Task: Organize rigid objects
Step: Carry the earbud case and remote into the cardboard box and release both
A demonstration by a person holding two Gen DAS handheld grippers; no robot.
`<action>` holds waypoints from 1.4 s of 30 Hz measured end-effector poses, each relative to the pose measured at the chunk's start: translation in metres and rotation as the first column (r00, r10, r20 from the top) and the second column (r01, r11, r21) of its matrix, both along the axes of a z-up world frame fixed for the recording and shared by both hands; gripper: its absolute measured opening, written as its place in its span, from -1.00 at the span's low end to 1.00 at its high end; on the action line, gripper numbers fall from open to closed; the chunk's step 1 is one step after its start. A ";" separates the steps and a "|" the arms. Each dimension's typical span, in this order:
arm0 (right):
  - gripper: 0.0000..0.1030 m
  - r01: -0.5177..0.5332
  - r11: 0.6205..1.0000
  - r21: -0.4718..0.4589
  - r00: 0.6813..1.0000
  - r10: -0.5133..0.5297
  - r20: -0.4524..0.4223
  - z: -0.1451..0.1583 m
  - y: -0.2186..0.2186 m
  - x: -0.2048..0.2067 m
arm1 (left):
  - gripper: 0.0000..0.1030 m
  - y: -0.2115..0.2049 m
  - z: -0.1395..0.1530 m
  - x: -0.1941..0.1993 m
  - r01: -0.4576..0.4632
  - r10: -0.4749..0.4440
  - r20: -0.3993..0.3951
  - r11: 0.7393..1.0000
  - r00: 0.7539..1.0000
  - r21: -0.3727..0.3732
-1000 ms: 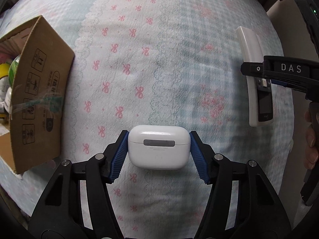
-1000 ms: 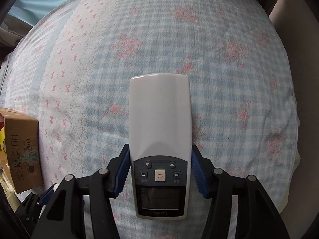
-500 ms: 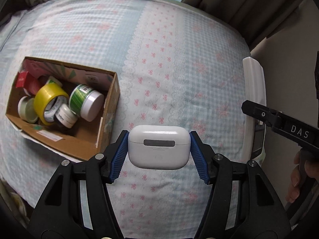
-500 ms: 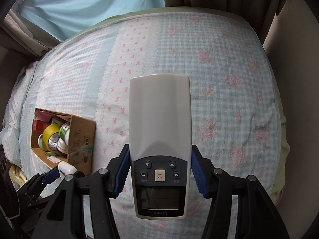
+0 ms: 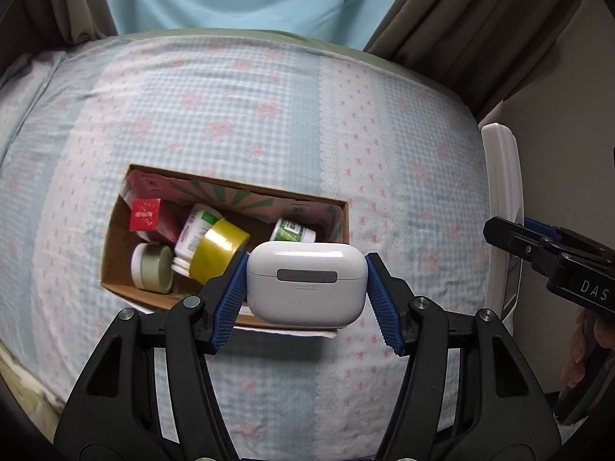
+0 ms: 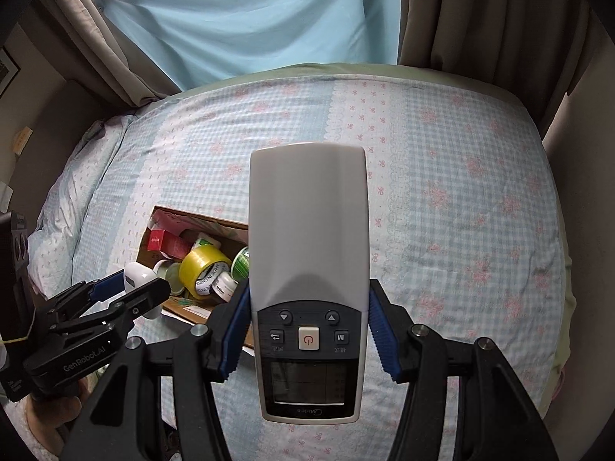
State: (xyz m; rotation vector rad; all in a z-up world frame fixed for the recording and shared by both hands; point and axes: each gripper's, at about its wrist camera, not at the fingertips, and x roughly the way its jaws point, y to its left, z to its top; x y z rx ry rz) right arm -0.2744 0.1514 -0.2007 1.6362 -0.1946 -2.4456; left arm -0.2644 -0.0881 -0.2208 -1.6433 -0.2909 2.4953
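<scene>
Behind earbud case [image 5: 305, 283], box [image 5: 226, 309] half-hidden

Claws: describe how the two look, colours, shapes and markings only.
Both are alike: black plastic frames with triangular cut-outs, silver screw heads at the joints, and ribbed blue pads on the fingers. The left claw carries "GenRobot.AI" in pale lettering on its side, read in the right wrist view. The right claw shows "DAS" on its side, seen from the left wrist view. No cables or sleeves show.

I see the box's [image 5: 338, 226] right end open past the green bottle [image 5: 293, 230]; tape roll [image 5: 221, 249] and jars crowd its left.
</scene>
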 end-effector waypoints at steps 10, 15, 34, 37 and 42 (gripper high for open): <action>0.03 -0.033 0.995 0.096 0.999 0.034 -0.013 -0.029 -0.098 -0.014 | 0.11 -0.100 -0.043 -0.019 0.055 -0.054 0.034 0.998 0.998 -0.021; 0.03 -0.066 0.988 0.139 0.997 0.071 -0.027 -0.052 -0.131 -0.025 | 0.11 -0.117 -0.077 -0.030 0.109 -0.107 0.064 0.994 0.992 -0.033; 0.03 -0.310 0.886 0.346 0.948 0.314 0.046 -0.159 -0.184 -0.032 | 0.11 -0.089 -0.165 -0.030 0.361 -0.360 0.032 0.921 0.932 -0.147; 0.03 -0.329 0.882 0.338 0.943 0.329 0.059 -0.168 -0.185 -0.031 | 0.11 -0.085 -0.167 -0.028 0.386 -0.389 0.013 0.909 0.921 -0.156; 0.03 -0.337 0.897 0.285 0.941 0.328 0.080 -0.174 -0.184 -0.036 | 0.12 -0.083 -0.164 -0.028 0.404 -0.411 -0.003 0.899 0.912 -0.169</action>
